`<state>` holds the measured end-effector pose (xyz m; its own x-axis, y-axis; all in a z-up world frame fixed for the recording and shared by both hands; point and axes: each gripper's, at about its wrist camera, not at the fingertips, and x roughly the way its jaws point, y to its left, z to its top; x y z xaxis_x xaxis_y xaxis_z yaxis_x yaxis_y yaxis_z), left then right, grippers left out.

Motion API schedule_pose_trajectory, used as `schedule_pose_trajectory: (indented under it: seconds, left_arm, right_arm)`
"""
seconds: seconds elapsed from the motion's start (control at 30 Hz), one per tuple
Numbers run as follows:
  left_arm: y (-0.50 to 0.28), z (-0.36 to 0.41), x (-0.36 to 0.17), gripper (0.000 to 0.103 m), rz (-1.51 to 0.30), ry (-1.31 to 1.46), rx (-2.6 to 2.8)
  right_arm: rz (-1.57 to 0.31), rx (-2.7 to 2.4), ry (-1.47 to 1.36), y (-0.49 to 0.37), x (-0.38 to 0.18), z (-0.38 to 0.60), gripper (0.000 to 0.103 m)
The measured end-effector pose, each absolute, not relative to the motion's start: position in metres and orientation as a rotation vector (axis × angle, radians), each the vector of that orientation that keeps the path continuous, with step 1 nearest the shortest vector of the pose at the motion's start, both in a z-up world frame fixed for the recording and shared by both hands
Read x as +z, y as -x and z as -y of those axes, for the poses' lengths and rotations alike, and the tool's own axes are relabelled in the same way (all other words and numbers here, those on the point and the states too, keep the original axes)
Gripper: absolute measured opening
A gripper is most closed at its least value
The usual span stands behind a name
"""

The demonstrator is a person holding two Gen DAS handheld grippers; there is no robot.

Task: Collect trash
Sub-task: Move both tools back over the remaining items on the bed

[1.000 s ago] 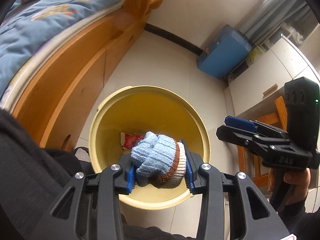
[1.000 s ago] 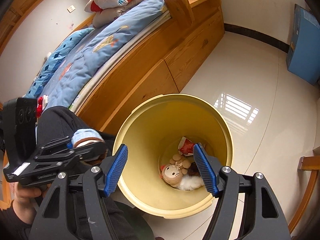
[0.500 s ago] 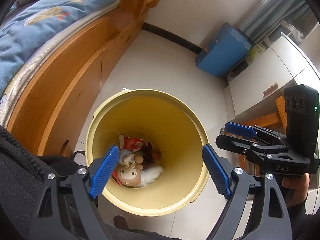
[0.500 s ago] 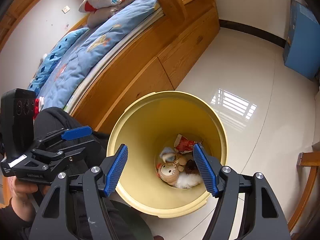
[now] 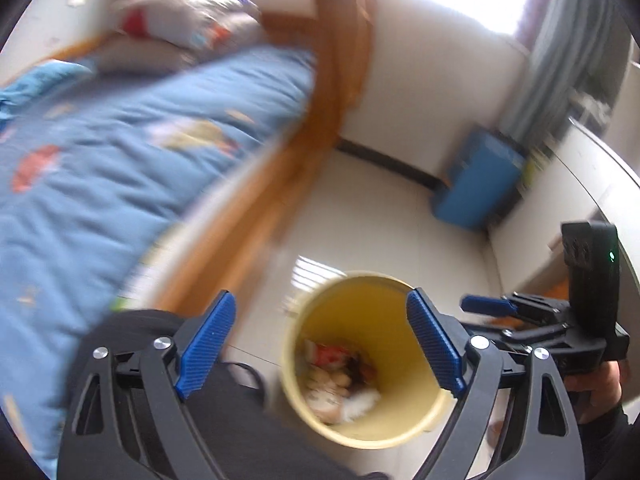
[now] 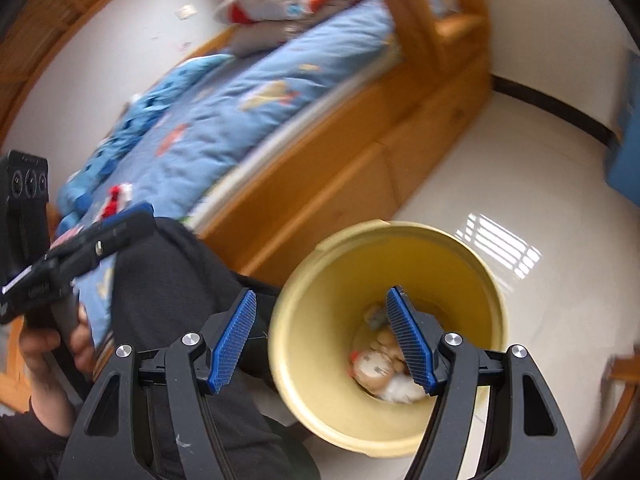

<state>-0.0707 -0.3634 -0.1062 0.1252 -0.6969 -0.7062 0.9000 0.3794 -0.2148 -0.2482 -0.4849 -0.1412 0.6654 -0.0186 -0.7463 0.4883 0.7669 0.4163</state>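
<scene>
**Bin half filled as both grippers hung empty beside the bed**

A bedroom with a pale tiled floor was recorded, a wooden bed under a blue quilt filling the left side and a blue box set against the far wall. A yellow bin was seen standing on the floor just beside the bed frame, with a plush toy, a red wrapper and other small items lying at its bottom. The left gripper was held wide apart and empty above and to the bed side of the bin; the right gripper was likewise spread and empty, one finger over the bin's mouth, the other outside its rim. Both views were smeared by motion. A knock against the light bin's rim was judged possible if the right gripper were swung sideways, and the bin could be tipped. Small red-and-white items on the quilt could not be identified and might be missed.
</scene>
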Motion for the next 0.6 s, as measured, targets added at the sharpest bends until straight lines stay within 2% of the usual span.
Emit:
schedule_pose_trajectory:
  seconds: [0.13,0.3,0.33,0.4,0.6]
  left_arm:
    - [0.040,0.317,-0.082,0.089,-0.771,-0.240,-1.055]
    - [0.005,0.248,-0.059,0.096,-0.708,-0.180,-0.869]
    - [-0.001,0.234,-0.055,0.099,-0.697,-0.165,-0.835]
    - [-0.013,0.204,-0.046,0.099,-0.681,-0.122,-0.761]
    - [-0.050,0.130,-0.033,0.099,-0.659,-0.036,-0.563]
  right_arm:
    - [-0.751,-0.180,-0.570,0.208,-0.116,0.462,0.067]
    - [-0.687,-0.005,-0.491,0.147,-0.084,0.424,0.069]
    - [-0.676,0.039,-0.468,0.131,-0.076,0.412,0.071]
    - [-0.656,0.094,-0.428,0.112,-0.067,0.392,0.084]
    - [-0.613,0.255,-0.357,0.049,-0.044,0.336,0.087]
